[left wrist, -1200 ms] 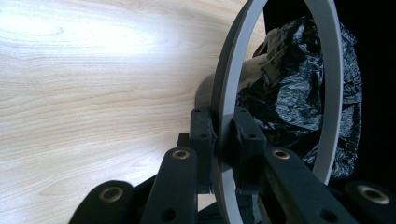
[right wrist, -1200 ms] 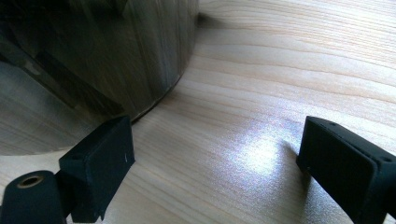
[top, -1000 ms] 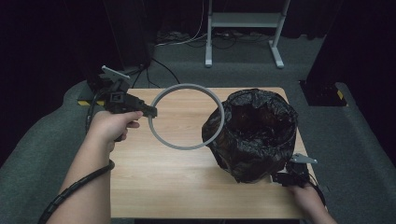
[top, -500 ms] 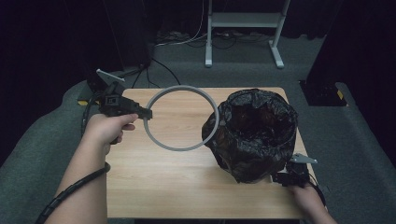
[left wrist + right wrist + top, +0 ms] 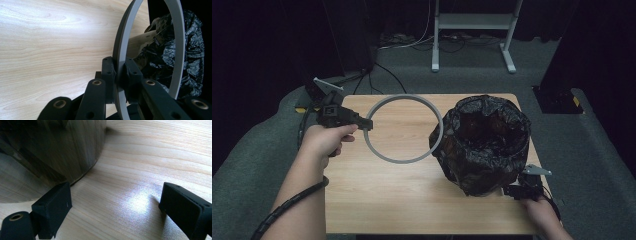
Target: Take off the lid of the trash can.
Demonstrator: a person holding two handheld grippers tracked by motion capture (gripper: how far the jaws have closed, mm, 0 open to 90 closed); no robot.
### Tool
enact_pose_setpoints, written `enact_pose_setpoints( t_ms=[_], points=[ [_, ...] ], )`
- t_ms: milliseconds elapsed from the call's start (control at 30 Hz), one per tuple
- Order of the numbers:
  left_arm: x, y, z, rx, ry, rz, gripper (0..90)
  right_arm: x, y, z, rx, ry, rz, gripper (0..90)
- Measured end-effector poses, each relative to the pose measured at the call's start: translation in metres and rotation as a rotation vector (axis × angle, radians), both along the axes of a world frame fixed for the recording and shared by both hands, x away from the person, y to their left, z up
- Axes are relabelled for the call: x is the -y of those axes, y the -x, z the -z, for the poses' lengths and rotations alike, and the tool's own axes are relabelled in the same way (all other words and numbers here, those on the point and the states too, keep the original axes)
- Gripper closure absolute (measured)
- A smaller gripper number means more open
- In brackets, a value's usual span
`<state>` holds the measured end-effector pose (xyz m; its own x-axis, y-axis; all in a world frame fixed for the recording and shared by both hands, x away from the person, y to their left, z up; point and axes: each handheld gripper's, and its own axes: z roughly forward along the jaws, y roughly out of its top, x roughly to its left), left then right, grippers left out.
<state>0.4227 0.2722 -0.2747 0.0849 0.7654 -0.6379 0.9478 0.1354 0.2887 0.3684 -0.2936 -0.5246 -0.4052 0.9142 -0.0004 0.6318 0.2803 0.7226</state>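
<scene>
A person sits at the near side of a light wooden table, a two-jaw gripper in each hand. The left gripper, over the table's far left part, has its jaws clamped on the near-left edge of a grey ring; in the left gripper view the ring stands edge-on between the black pads, lifted clear of the wood. Seen from the high view, the ring hangs roughly level over the middle of the table, its right edge just beside a bin lined with a black rubbish bag that stands on the right half. The bag's top is gathered loosely over the bin's mouth. The step in hand looks like carrying the ring toward the bin, probably to seat it over the rim and pin the bag in place. The next move would call for shifting the ring right until it is centred above the bin's mouth, keeping it level, then lowering it evenly so it does not snag the loose plastic. The left forearm reaches in from the near left, wrist straight, hand wrapped round the gripper's handle, jaws pointing right. The right gripper rests low at the near right corner, at the bin's foot; in the right gripper view its jaws stand wide apart around bare wood, the bin's shiny wall close at the left.
</scene>
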Motion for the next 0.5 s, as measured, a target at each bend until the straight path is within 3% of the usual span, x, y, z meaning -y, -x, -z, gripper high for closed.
enact_pose_setpoints(
  t_ms=[500],
  points=[
    [0.0008, -0.0009, 0.0086, -0.007, -0.008, -0.001, 80.8, 0.0001, 0.0001, -0.0001, -0.002, 0.002, -0.002, 10.3]
  ],
)
